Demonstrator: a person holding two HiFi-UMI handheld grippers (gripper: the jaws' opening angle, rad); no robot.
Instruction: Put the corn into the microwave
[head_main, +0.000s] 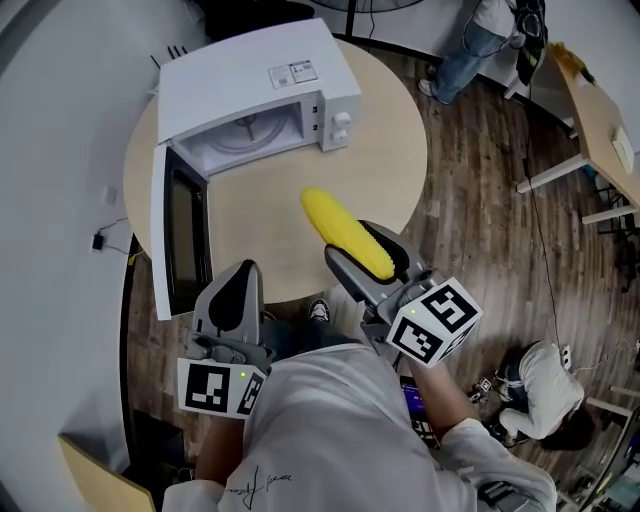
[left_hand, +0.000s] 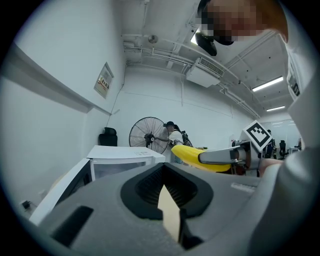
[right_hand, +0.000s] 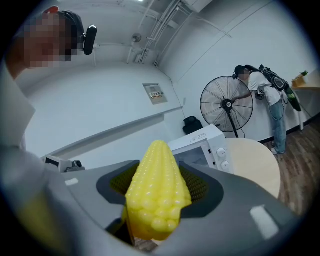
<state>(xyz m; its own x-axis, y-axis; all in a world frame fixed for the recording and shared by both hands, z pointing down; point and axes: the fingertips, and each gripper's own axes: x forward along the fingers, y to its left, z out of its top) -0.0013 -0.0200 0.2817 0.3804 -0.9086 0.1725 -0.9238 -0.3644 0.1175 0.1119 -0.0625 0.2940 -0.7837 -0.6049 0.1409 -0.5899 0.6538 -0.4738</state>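
Observation:
A yellow corn cob sticks out from my right gripper, which is shut on its thick end and holds it over the near part of the round wooden table. In the right gripper view the corn fills the space between the jaws and points toward the white microwave. The microwave stands at the table's far side with its door swung open to the left, and its turntable shows inside. My left gripper hovers at the table's near edge beside the door, jaws together and empty.
A standing fan and a person are beyond the table. Another person crouches on the wood floor at the right. A desk stands at the far right, and a white wall runs along the left.

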